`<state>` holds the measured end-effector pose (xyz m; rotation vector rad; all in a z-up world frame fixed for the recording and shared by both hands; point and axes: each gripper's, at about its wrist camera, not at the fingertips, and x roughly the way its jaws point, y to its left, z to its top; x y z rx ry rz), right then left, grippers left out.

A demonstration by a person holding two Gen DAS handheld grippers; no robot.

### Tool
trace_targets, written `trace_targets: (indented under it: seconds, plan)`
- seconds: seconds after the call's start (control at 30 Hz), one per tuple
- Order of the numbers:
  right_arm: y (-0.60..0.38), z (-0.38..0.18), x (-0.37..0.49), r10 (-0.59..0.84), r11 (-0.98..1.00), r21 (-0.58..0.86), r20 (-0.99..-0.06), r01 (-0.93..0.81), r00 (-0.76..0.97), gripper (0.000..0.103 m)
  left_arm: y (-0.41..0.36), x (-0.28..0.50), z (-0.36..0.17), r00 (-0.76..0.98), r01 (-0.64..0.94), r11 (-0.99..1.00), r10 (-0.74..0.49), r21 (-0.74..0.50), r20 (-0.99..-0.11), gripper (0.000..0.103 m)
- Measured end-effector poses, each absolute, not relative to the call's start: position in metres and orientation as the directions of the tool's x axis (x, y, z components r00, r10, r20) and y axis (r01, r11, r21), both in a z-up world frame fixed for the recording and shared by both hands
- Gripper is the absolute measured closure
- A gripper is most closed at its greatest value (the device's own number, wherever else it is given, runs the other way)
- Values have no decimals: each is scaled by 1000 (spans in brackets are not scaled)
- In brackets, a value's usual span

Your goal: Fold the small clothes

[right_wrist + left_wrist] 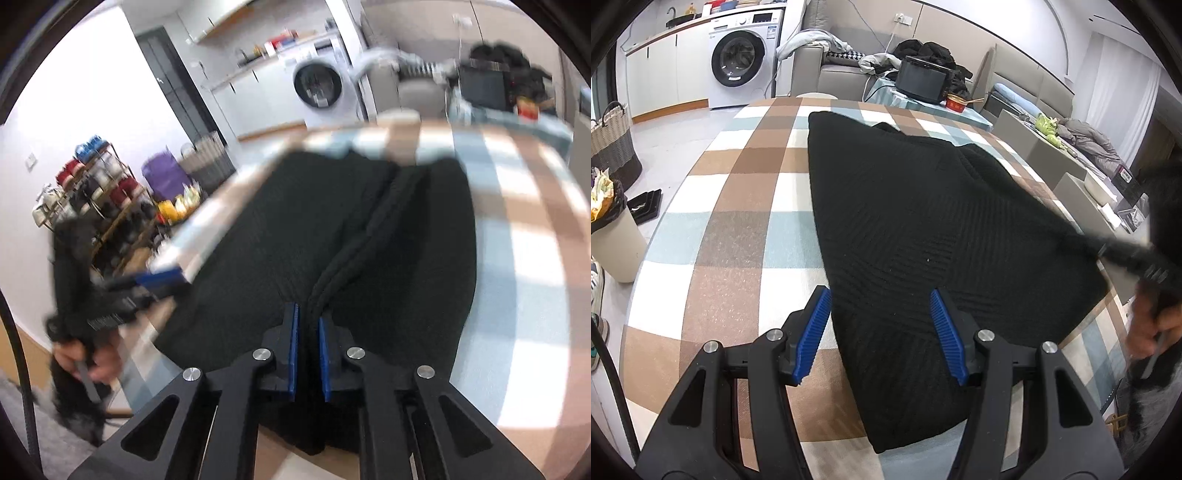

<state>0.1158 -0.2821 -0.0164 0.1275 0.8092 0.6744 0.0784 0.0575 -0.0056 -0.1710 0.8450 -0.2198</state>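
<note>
1. You are working in a lived-in room: a washing machine (744, 61) stands against the far wall, a sofa (834, 70) heaped with laundry sits beside it, and a woven basket (611, 142) waits on the floor to the left.
2. The surface is a table under a checked cloth (738, 206) of brown, blue and white squares; it lies flat and gives the fabric some friction.
3. The black knit garment (916, 221) lies spread over the middle of that cloth, its near hem reaching towards you.
4. Expect it to be soft, limp and fairly light; the ribbed knit will likely stretch and sag rather than hold a crease, so lift it slowly.
5. Your left gripper (881, 332) hovers with its jaws apart over the near edge, gripping nothing.
6. Your right gripper (307, 354) has its jaws nearly together, pinching a raised ridge of the knit; the view is blurred.
7. The hems and corners look like the best places to grip, where the layers are thicker.
</note>
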Motion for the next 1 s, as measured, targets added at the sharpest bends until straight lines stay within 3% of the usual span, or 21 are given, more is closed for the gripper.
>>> trace_targets:
  seconds: [0.13, 0.3, 0.43, 0.53, 0.6, 0.8, 0.93, 1.0]
  plan:
    - [-292, 11, 106, 546, 826, 282, -617, -488, 567, 96, 54, 75, 1, 655, 135, 962, -266, -237, -707, 50]
    - [-321, -36, 110, 395, 911, 233, -732, -341, 556, 102, 51, 77, -11, 628, 129, 961, -269, -243, -730, 50]
    - [-347, -67, 115, 485, 875, 404, -732, -267, 479, 102, 45, 79, -18, 612, 137, 964, -265, -229, -745, 50]
    - [-360, -67, 114, 613, 786, 555, -642, -272, 461, 84, 45, 78, -19, 611, 143, 961, -273, -235, -743, 50]
    - [-354, -65, 113, 681, 724, 626, -583, -289, 443, 55, 47, 80, -19, 611, 137, 962, -270, -237, -744, 50]
    - [-311, -77, 123, 635, 771, 523, -672, -362, 381, 48, 51, 80, -18, 612, 126, 960, -273, -250, -742, 50]
    - [-284, -76, 131, 529, 841, 375, -724, -390, 444, 54, 54, 77, -15, 616, 126, 959, -276, -253, -738, 50]
    - [-276, -74, 136, 552, 823, 386, -718, -416, 425, 89, 55, 75, -12, 622, 134, 958, -279, -252, -732, 50]
